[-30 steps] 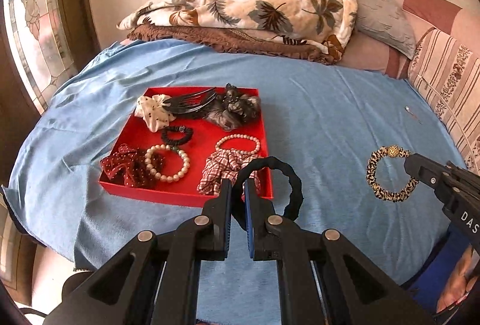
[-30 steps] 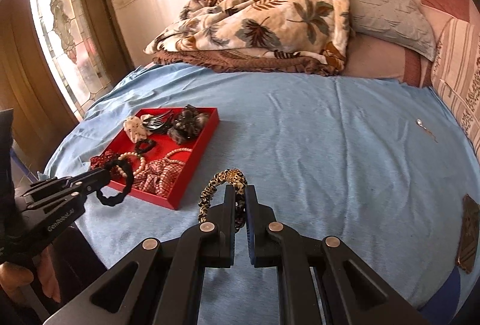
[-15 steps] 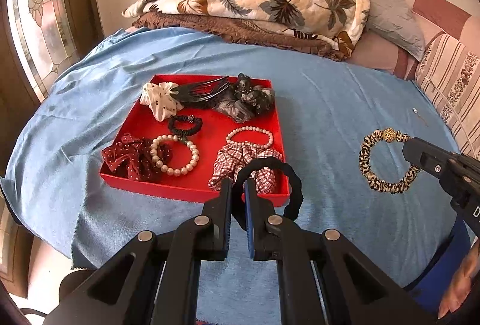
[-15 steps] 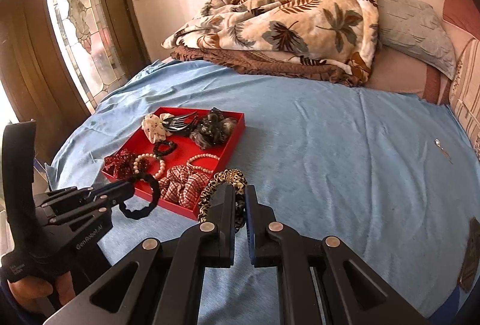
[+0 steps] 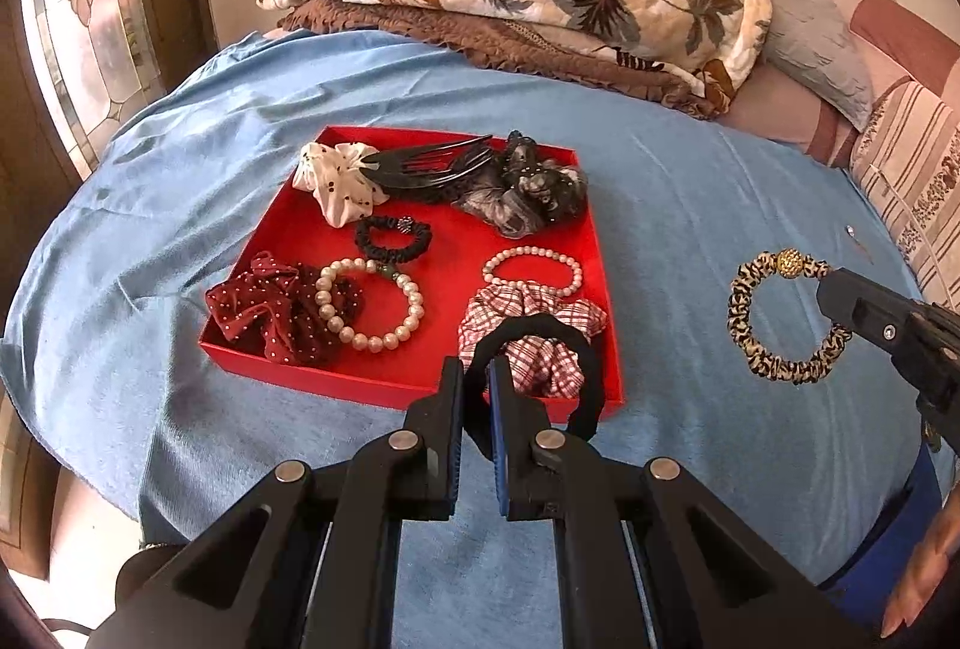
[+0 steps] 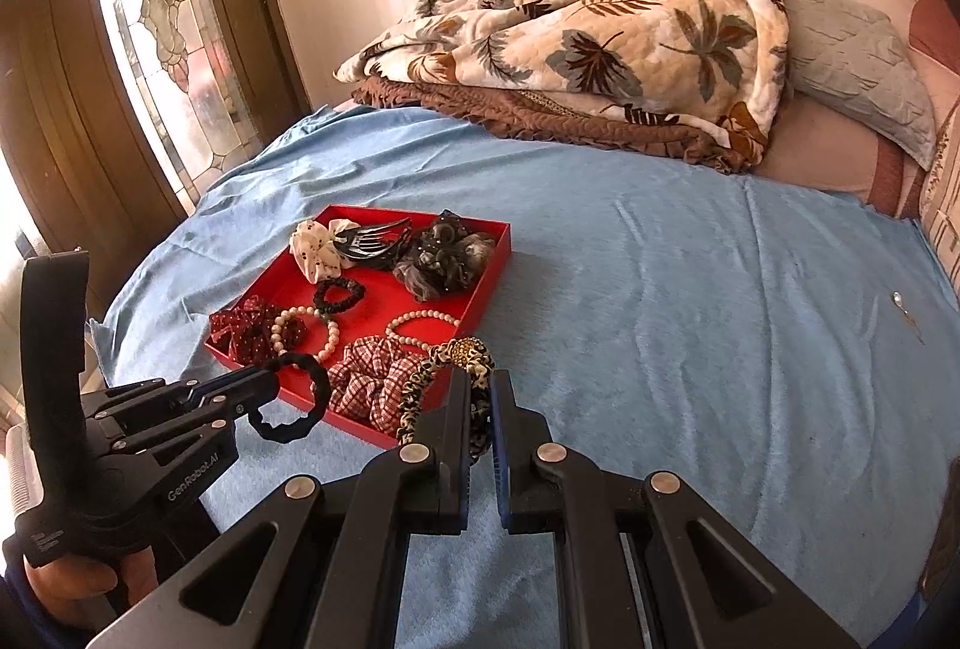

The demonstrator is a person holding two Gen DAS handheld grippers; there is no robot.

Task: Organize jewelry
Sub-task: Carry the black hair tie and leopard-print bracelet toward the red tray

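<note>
Blue bedsheet (image 6: 660, 325) over a bed, folded leaf-print blanket (image 6: 600, 37) at the far end, stained-glass window to the left. Red tray (image 5: 444, 283) sits on the sheet, already crowded: white scrunchie, black claw clip, grey scrunchie, small black tie, two pearl bracelets, dark red scrunchie, plaid scrunchie (image 5: 540, 331) at the near right corner.

Left tool (image 5: 477, 385) clenched on a black hair band (image 5: 540, 349), the loop hanging in front of the tray's near right corner. Right tool (image 6: 480, 397) clenched on a leopard-print scrunchie (image 6: 444, 379) with a gold bead, held in the air just off the tray's right side.

Risks, as judged:
- Both loops are aimed at the same corner; the tools may knock together or the bands tangle.
- A loop dragged low could catch the tray's lip and shove or tip the light tray on soft bedding.
- Letting go too early drops a band on the sheet, short of the tray.
- Landing on the plaid scrunchie or the smaller pearl bracelet (image 5: 531, 268) would pile and snag things.
</note>
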